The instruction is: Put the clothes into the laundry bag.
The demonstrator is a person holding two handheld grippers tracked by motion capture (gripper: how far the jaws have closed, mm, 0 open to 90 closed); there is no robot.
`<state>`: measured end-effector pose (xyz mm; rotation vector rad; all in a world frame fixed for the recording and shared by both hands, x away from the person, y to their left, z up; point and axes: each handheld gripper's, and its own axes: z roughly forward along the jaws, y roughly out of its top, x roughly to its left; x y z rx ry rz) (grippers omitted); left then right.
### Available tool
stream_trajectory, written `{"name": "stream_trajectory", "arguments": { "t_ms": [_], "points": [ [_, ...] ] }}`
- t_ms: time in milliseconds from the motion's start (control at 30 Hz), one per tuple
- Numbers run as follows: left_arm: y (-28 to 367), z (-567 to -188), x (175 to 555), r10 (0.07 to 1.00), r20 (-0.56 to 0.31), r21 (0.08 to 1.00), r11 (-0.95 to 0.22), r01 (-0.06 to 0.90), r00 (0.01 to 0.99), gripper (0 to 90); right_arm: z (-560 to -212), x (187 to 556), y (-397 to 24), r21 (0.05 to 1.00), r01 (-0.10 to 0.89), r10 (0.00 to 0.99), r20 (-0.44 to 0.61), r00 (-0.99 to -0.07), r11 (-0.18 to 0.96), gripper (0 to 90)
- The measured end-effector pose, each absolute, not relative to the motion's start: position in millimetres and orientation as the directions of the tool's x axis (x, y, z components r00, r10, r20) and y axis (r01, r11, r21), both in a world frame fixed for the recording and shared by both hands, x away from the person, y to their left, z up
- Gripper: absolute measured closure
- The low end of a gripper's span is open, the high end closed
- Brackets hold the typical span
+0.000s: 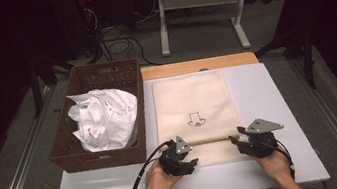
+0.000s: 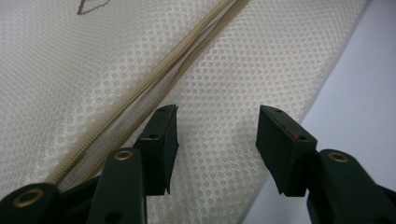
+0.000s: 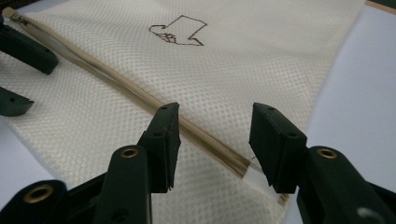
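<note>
High view: we see a cream mesh laundry bag (image 1: 195,116) with a small dark line drawing lying flat at the centre of the pale grey table (image 1: 277,93). At nine o'clock from the bag stands a dark brown woven basket (image 1: 72,157) holding crumpled white cloth (image 1: 104,118).

At six o'clock on the bag, near its closest edge, a beige zipper (image 1: 213,140) runs straight across. We find the left claw (image 1: 187,165) at the seven o'clock corner of the bag and the right claw (image 1: 234,141) at the five o'clock corner, each held in a hand entering from the table's near side.

Left gripper view: the left claw (image 2: 217,144) is released, its jaws parted over the mesh just beside the zipper (image 2: 154,86), which passes at ten o'clock of the gap. Whether the jaw tips touch the fabric we cannot tell.

Right gripper view: the right claw (image 3: 215,144) is likewise released, jaws wide, straddling the end of the zipper (image 3: 196,130) without pressing on it. The left claw (image 3: 23,70) shows at ten o'clock, at the zipper's far end.
</note>
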<state>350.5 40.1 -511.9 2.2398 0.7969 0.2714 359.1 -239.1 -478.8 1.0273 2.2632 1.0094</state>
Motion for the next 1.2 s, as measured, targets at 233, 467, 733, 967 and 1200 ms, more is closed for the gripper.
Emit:
{"name": "stream_trajectory", "arguments": {
  "t_ms": [233,467,733,967,1200],
  "points": [
    [42.2,-514.6,351.1,0.614,-0.042,0.714,-0.534,0.454,0.788,46.5,-481.8,372.5,-208.8,0.715,0.452,0.735,-0.128,-0.666,0.534,54.0],
    [41.7,-515.7,349.8,0.616,-0.032,0.718,-0.534,0.446,0.787,46.1,-491.9,382.0,-184.1,0.653,0.455,0.686,-0.138,-0.715,0.606,50.0],
    [41.4,-516.1,349.9,0.614,-0.032,0.719,-0.534,0.445,0.788,46.0,-500.0,391.3,-173.4,0.623,0.48,0.693,-0.142,-0.707,0.618,49.0],
    [41.3,-516.5,350.2,0.613,-0.032,0.72,-0.534,0.444,0.789,46.4,-499.0,403.7,-164.1,0.624,0.504,0.707,-0.113,-0.698,0.597,50.3],
    [41.3,-516.4,350.6,0.614,-0.035,0.719,-0.532,0.447,0.788,46.5,-499.9,411.2,-161.5,0.617,0.523,0.709,-0.082,-0.701,0.588,67.8]
  ]
}}
